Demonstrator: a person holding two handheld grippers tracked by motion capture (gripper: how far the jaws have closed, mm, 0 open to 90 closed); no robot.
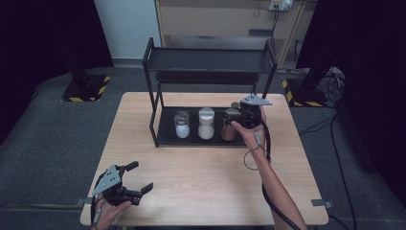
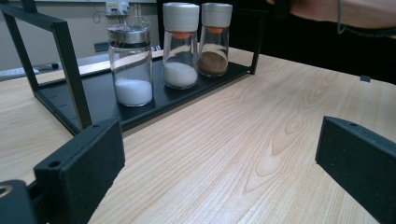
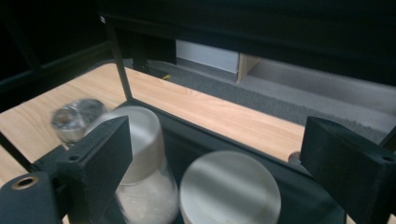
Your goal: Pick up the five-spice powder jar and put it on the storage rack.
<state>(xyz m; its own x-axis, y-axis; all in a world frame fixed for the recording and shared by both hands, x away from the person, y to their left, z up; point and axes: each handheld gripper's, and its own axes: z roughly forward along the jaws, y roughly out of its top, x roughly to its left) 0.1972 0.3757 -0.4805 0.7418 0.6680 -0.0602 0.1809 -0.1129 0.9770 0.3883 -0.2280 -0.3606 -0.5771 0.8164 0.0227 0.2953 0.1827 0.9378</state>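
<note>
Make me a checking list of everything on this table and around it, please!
Surface: pale wooden table, bare in front of the rack.
Job's things: three jars on the black rack's bottom shelf: steel-capped jar of white powder, white-capped jar of white grains, white-capped jar of brown powder.
Clutter: nothing seen.
Grippers: left gripper open, low over the near left corner; right gripper open above the brown jar's cap, nothing between its jaws.
Cables: one trails along the right forearm; more on the floor at the right.
Surroundings: grey carpet, striped stand bases.
</note>
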